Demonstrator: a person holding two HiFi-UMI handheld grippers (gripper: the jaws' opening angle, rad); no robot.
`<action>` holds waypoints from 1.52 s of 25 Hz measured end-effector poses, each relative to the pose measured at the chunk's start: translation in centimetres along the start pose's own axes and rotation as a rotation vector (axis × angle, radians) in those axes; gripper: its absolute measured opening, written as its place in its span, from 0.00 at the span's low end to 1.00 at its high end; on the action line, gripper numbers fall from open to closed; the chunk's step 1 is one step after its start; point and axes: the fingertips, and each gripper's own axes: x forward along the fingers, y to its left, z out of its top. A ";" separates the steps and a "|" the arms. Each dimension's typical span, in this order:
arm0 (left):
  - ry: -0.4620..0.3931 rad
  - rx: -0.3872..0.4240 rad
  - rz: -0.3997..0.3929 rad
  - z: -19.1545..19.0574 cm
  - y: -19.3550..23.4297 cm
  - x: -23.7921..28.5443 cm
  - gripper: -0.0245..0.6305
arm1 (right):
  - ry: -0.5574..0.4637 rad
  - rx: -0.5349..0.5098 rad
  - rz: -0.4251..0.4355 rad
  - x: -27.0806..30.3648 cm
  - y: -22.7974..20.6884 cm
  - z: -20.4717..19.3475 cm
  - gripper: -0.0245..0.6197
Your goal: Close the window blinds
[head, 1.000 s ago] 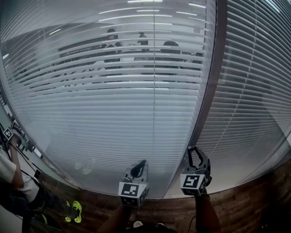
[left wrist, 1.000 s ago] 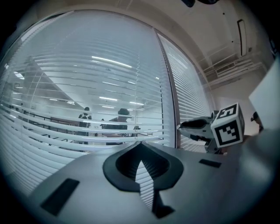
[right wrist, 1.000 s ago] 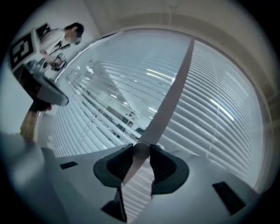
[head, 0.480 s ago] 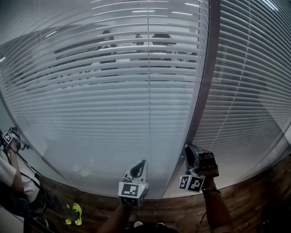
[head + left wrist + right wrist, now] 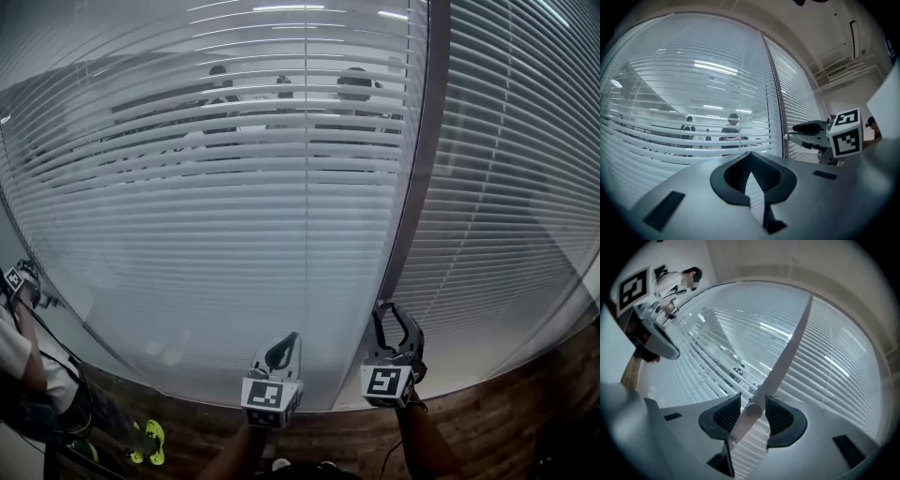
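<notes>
Your left gripper (image 5: 751,168) has its jaws together, with nothing held. The blinds (image 5: 234,206) cover the window ahead. Their slats run level and are tilted partly open, so people (image 5: 356,89) show through. Your right gripper (image 5: 753,411) has just been opening. Its jaws are apart, loosely around a pale wand (image 5: 740,427) that runs lengthwise beside the frame post (image 5: 417,187). A wood floor (image 5: 487,422) lies below.

The left window blind (image 5: 234,216) hangs fully lowered. Its white horizontal slats are tilted partly open across the upper half, so figures show through the gaps, and lower down the slats blur together. The right window blind (image 5: 506,187), past the dividing post, shows thin dark gaps between its slats. A pale wand (image 5: 787,352) runs along that post.
</notes>
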 end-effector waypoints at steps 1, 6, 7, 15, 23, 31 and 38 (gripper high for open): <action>0.000 0.002 -0.003 0.0 -0.1 0.0 0.04 | 0.003 0.087 -0.001 0.2 -0.3 -0.5 0.26; 0.004 0.002 -0.005 -0.2 0.0 -0.1 0.04 | 0.080 0.461 0.034 1.1 -1.1 -2.3 0.26; 0.004 0.003 -0.005 -0.2 0.0 -0.1 0.04 | 0.090 0.508 0.039 1.2 -1.1 -2.6 0.26; 0.005 -0.001 -0.011 -0.2 -0.2 -0.2 0.04 | 0.097 0.747 0.013 1.6 -1.1 -4.1 0.26; 0.010 0.005 -0.018 -0.5 -0.3 -0.1 0.04 | 0.071 0.860 0.041 2.3 -1.4 -3.9 0.24; 0.016 0.005 -0.013 -0.5 0.1 -0.2 0.04 | 0.073 0.740 0.018 2.4 -1.4 -3.8 0.24; 0.022 0.005 -0.021 -0.7 -0.3 -0.2 0.04 | 0.145 0.355 0.024 2.1 -1.2 -2.6 0.24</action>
